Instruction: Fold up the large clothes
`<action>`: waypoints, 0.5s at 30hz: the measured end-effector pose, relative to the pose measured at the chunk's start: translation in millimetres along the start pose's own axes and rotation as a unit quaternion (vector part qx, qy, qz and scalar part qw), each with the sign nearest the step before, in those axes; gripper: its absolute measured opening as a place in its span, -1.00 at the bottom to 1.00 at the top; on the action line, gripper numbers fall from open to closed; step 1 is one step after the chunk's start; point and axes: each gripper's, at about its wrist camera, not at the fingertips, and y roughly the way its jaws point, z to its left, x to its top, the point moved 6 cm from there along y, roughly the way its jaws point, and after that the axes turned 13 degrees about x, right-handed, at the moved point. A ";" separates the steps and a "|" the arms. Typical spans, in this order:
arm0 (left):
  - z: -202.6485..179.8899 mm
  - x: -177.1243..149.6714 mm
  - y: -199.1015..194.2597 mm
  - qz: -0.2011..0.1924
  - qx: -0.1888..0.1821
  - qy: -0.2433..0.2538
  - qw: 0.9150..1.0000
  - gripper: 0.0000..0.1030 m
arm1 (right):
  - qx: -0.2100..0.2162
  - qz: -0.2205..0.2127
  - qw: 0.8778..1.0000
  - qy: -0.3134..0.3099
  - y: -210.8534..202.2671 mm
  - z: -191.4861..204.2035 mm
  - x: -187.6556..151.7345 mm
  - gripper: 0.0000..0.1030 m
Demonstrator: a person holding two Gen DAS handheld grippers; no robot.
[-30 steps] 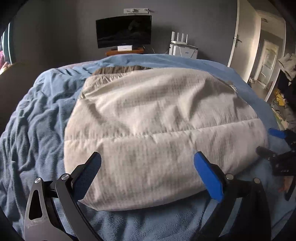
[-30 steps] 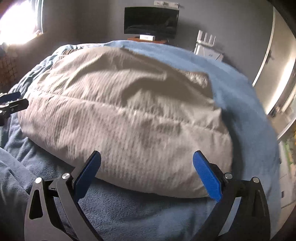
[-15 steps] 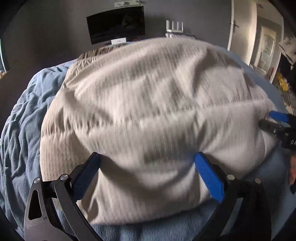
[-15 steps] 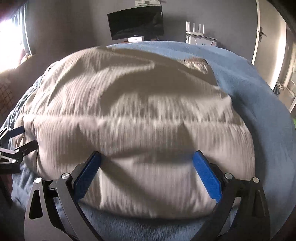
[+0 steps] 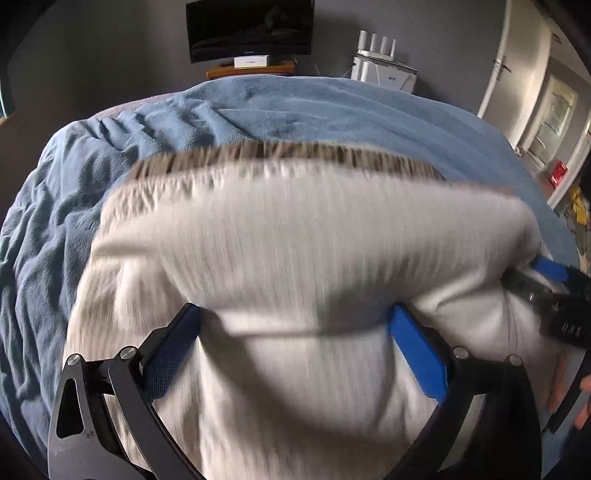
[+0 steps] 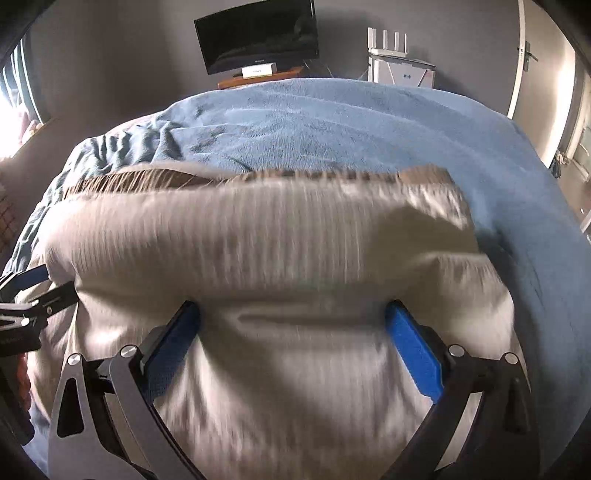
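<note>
A large pale beige ribbed garment (image 5: pixel 303 258) with a brown edge lies bunched on the blue bed cover (image 5: pixel 314 107). It also shows in the right wrist view (image 6: pixel 258 251). My left gripper (image 5: pixel 295 332) stands wide open with the garment's near part pushed up between its blue pads. My right gripper (image 6: pixel 293 328) is also wide open with the cloth filling the gap between its pads. Each gripper shows at the edge of the other's view: the right one (image 5: pixel 546 280) and the left one (image 6: pixel 33 291). The image is blurred by motion.
A dark screen (image 5: pixel 251 29) on a wooden stand and a white router on a white box (image 5: pixel 384 66) stand against the grey wall beyond the bed. A doorway (image 5: pixel 554 110) is at right. A bright window (image 6: pixel 11 103) is at left.
Both grippers have pushed forward under the garment's near edge. The garment has risen and folded toward the far side, uncovering more blue cover behind it.
</note>
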 end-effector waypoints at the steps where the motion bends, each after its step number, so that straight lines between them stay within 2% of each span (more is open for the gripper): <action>1: 1.5 7.6 2.5 -0.002 0.001 -0.003 1.000 0.90 | 0.000 0.000 1.000 0.001 2.9 -0.1 4.9 0.86; 4: 7.6 28.9 11.4 -0.008 0.003 -0.020 1.000 0.90 | -0.001 0.008 1.000 -0.002 15.8 -0.3 20.8 0.86; 7: 9.8 37.3 27.8 0.017 0.005 -0.029 0.999 0.90 | -0.001 0.019 1.000 0.001 31.7 -2.7 36.1 0.85; 11: 7.3 42.9 45.3 0.038 0.015 0.008 0.999 0.90 | 0.001 0.051 0.999 0.013 58.6 -8.6 43.5 0.86; 15: 5.4 32.0 63.1 0.057 0.012 0.034 0.998 0.90 | 0.013 0.069 0.997 0.023 78.0 -15.2 41.3 0.87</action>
